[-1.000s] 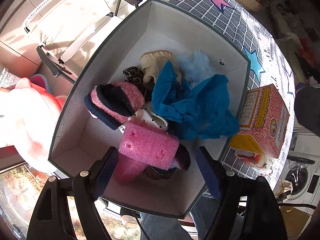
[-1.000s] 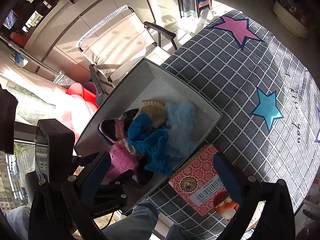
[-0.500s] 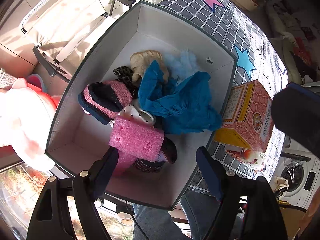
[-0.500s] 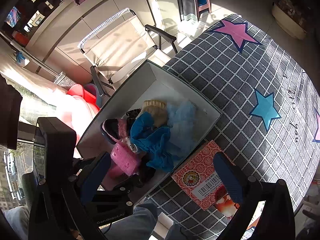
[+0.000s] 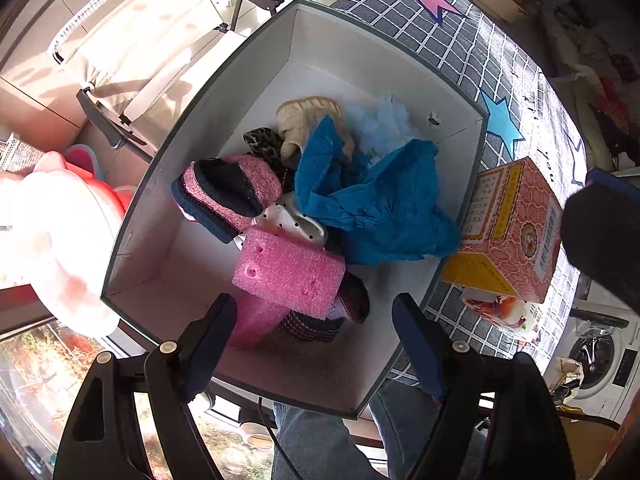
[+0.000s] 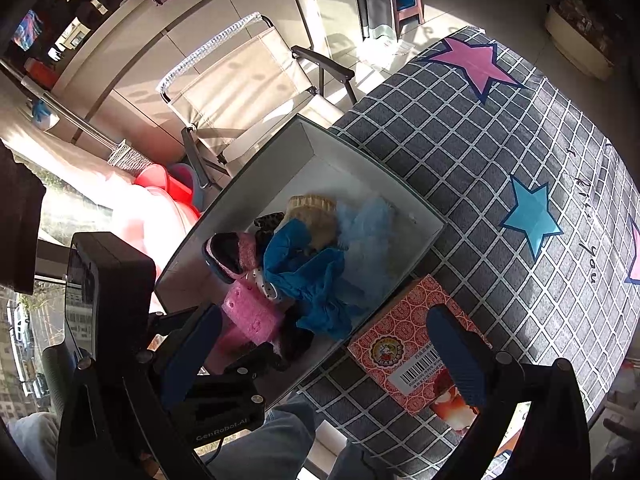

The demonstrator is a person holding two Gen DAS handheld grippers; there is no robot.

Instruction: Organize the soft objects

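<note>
Both tools are empty and spread wide: my left tool (image 5: 312,320) hangs above the near end of the white box (image 5: 192,216), and my right tool (image 6: 320,344) sits off to the side, over the box's near right corner and the red carton (image 6: 416,348). The soft things are all in the box already — the pink foam block (image 5: 288,270) nearest me, the pink-and-navy slipper (image 5: 228,194) beside it, the blue cloth (image 5: 380,208) sprawled across the middle, a beige knit glove (image 5: 308,120) and pale blue fluff (image 5: 380,120) toward the far wall.

I judge the sorting nearly finished; what remains looks like tidying. If I tuck anything, I would come straight down on the foam block with my left tool, fingers either side of its short width, and close gently since it will squash.

Room is fair — the left half of the box floor is bare, so loose pieces can be pushed that way. The near rim lies just under my left fingers (image 5: 208,340), and the carton touches or nearly touches the box's right wall, so my right tool should stay high when crossing. The checked worktop (image 6: 500,168) beyond is open.
</note>
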